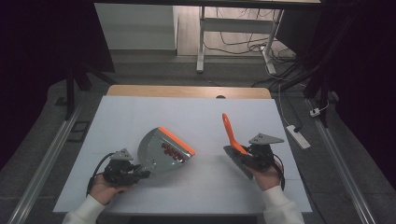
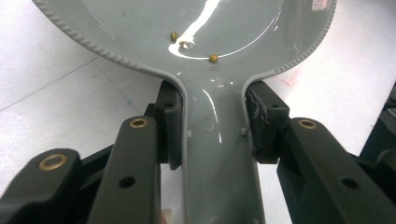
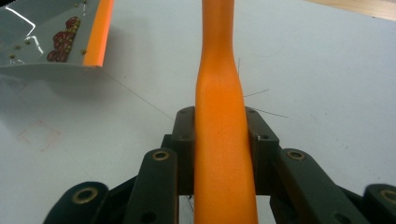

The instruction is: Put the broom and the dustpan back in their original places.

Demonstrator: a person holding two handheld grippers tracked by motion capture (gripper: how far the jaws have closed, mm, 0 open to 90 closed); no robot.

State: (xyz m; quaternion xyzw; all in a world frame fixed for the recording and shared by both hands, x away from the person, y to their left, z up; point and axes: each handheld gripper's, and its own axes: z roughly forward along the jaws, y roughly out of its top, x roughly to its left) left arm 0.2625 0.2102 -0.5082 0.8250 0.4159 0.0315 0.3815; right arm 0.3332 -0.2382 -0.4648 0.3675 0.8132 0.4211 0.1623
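The dustpan [image 1: 163,151] is being gripped by the left gripper [image 1: 140,174], its mouth facing the brush [image 1: 232,135] clenched in the right gripper [image 1: 246,156].

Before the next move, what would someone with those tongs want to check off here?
1. Left tongs clamped on the grey dustpan's handle: ok, pads press both sides in the left gripper view.
2. Right tongs clamped on the orange brush handle: ok, pads press both sides.
3. Red bits inside the dustpan, near its orange edge: ok.
4. Dustpan level enough to keep them in: cannot tell.
5. Small yellowish grains on the pan floor near the handle: ok, they lie inside.
6. White tabletop between pan and brush free of crumbs: ok in the high view, though fine grains would be too small to see.
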